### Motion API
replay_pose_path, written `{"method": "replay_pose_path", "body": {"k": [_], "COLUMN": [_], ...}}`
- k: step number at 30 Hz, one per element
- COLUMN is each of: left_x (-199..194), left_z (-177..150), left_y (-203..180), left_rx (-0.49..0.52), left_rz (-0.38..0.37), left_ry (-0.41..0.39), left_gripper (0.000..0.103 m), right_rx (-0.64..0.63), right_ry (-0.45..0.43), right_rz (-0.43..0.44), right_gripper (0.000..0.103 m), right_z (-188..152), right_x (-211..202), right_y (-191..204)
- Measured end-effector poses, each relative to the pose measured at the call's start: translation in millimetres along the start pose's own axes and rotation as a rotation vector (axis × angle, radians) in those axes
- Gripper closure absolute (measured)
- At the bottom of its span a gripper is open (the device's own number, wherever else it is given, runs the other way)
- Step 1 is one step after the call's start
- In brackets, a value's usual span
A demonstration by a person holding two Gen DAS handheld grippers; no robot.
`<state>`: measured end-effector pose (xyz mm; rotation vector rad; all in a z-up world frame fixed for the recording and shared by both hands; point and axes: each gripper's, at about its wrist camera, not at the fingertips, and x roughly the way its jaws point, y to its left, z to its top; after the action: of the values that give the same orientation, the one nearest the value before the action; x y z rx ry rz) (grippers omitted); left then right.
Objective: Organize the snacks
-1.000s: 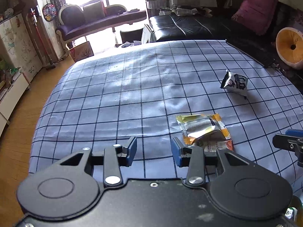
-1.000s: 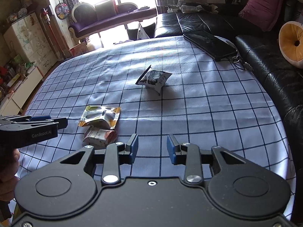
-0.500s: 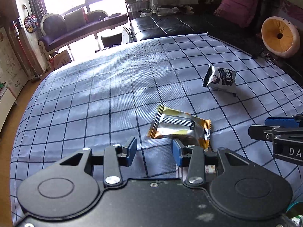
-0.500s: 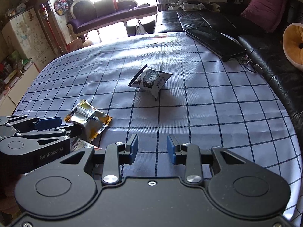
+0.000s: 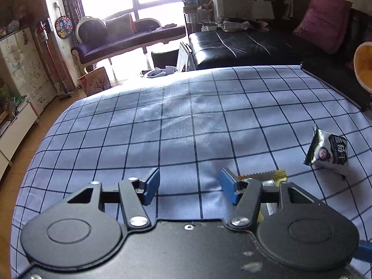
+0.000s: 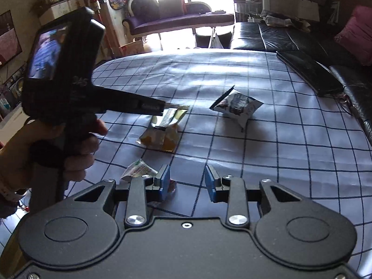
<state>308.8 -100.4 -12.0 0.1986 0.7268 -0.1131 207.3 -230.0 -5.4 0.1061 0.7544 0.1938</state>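
Three snack packets lie on a blue checked cloth (image 6: 279, 158). A yellow-silver packet (image 6: 162, 127) lies mid-table; in the left wrist view its edge (image 5: 267, 179) peeks out behind my right finger. A black-white packet (image 6: 237, 105) stands further right, also in the left wrist view (image 5: 327, 152). A small white-orange packet (image 6: 139, 171) lies just left of my right gripper. My left gripper (image 5: 189, 187) is open and empty; in the right wrist view (image 6: 160, 110) its tips hover over the yellow packet. My right gripper (image 6: 187, 182) is open and empty above the cloth.
A black flat case (image 6: 309, 73) lies at the table's far right edge. A black leather sofa (image 5: 244, 46) with a magenta cushion (image 5: 325, 23) stands behind the table. A purple chaise (image 5: 130, 41) stands by the window. A hand (image 6: 76, 148) holds the left gripper.
My left gripper has risen and turned left, so the yellow packet slid from in front of it to under its right finger. My right gripper has moved left toward the small packet.
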Motion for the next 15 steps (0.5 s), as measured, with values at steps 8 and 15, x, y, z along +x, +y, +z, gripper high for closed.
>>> {"method": "replay_pose_path", "body": {"k": [8, 15], "left_x": [18.4, 31.4], "left_z": [-2.0, -0.7], "left_y": [-0.1, 18.4], "left_rx": [0.006, -0.115], "left_rz": [0.085, 0.023], "left_ry": [-0.131, -0.094], "left_gripper": [0.005, 0.0], "right_rx": [-0.196, -0.279], "right_ry": [-0.012, -0.011], "right_rz": [0.037, 0.007], "right_gripper": [0.06, 0.059], "right_z": [-7.7, -9.8], "right_x": [6.0, 16.3], "right_y": [30.2, 40.4]}}
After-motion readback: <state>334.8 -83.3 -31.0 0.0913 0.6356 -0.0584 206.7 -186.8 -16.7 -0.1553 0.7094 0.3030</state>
